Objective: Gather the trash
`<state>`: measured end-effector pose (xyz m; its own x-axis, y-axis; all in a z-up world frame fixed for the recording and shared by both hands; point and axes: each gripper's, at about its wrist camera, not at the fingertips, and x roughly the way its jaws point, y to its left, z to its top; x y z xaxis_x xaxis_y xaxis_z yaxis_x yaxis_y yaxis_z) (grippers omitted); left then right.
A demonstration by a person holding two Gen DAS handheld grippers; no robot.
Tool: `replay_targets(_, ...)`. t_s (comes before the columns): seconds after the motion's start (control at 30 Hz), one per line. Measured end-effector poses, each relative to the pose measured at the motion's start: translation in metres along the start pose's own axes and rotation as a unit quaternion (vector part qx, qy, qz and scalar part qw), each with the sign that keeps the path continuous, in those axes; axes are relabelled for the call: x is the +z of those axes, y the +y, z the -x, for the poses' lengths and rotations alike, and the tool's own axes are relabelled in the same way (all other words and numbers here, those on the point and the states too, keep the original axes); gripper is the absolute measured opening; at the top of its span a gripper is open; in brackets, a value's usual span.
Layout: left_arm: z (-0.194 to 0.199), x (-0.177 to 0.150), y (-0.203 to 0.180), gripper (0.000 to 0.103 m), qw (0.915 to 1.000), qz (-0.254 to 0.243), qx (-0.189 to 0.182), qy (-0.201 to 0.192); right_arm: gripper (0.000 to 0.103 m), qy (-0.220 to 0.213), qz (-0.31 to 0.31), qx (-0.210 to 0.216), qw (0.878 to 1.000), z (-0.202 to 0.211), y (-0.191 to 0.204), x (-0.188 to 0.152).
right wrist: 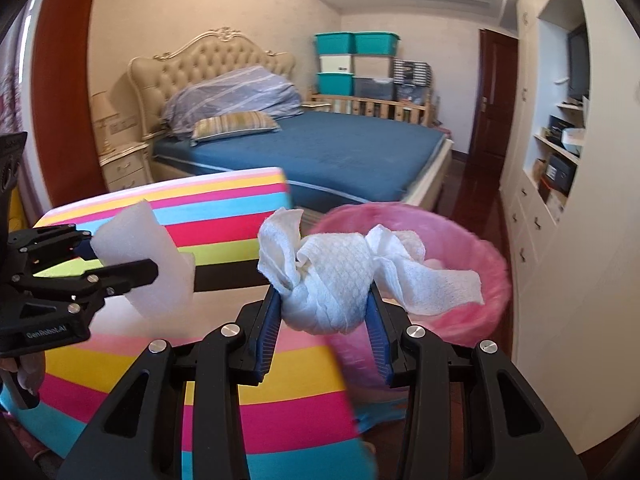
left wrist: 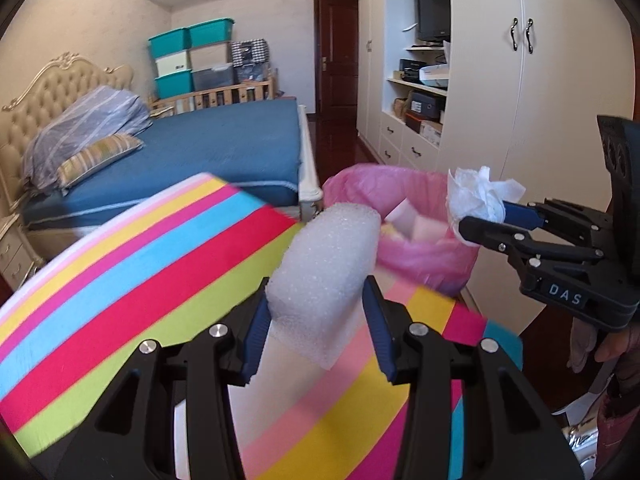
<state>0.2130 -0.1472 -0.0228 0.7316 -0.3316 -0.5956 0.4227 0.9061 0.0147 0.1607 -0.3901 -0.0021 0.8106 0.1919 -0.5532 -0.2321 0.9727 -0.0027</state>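
My left gripper (left wrist: 320, 312) is shut on a white foam block (left wrist: 328, 260) and holds it above the striped table, short of the bin; it also shows in the right wrist view (right wrist: 120, 264) with the foam block (right wrist: 148, 256). My right gripper (right wrist: 324, 308) is shut on a crumpled white paper towel (right wrist: 332, 280) and holds it near the bin's rim; it shows in the left wrist view (left wrist: 488, 220) with the towel (left wrist: 476, 196). The bin with a pink bag (left wrist: 416, 184) (right wrist: 472, 240) holds white scraps.
A table with a rainbow-striped cloth (left wrist: 140, 264) (right wrist: 224, 216) lies under both grippers. A bed with a blue sheet (right wrist: 344, 148) stands behind it. White wardrobes and shelves (left wrist: 480, 80) line the right side, close to the bin.
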Motion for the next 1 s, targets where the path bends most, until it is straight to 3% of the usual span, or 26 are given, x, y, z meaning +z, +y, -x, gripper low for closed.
replay_targets(0.4,-0.078,0.079,-0.038,0.044,0.9992,-0.002,-0.039,-0.005,0.039,0.016,-0.034,-0.035,0.999,-0.034,-0.081,0.022)
replay_targets(0.7,-0.115,0.108,-0.048,0.045,0.9988,0.008,-0.048,-0.009,0.04,0.024,-0.018,-0.037,0.999,-0.069,-0.102,0.031)
replay_targets(0.8,-0.12,0.112,-0.042,0.048,0.9984,0.012,-0.052,-0.019,0.045,0.014,-0.014,-0.033,0.999,-0.08,-0.106,0.034)
replay_targets(0.87,-0.128,0.118,-0.041,0.053,0.9978,0.009,-0.062,-0.02,0.072,0.003,-0.016,-0.028,0.999,-0.084,-0.109,0.035)
replay_targets(0.9,-0.129,0.119,-0.039,0.058,0.9978,0.009,-0.064,-0.018,0.078,-0.007,-0.018,-0.022,1.0,-0.086,-0.112,0.035)
replay_targets(1.0,-0.119,0.119,-0.025,0.071,0.9975,0.022,-0.058,-0.033,0.079,-0.03,-0.04,-0.016,0.999,-0.079,-0.122,0.034)
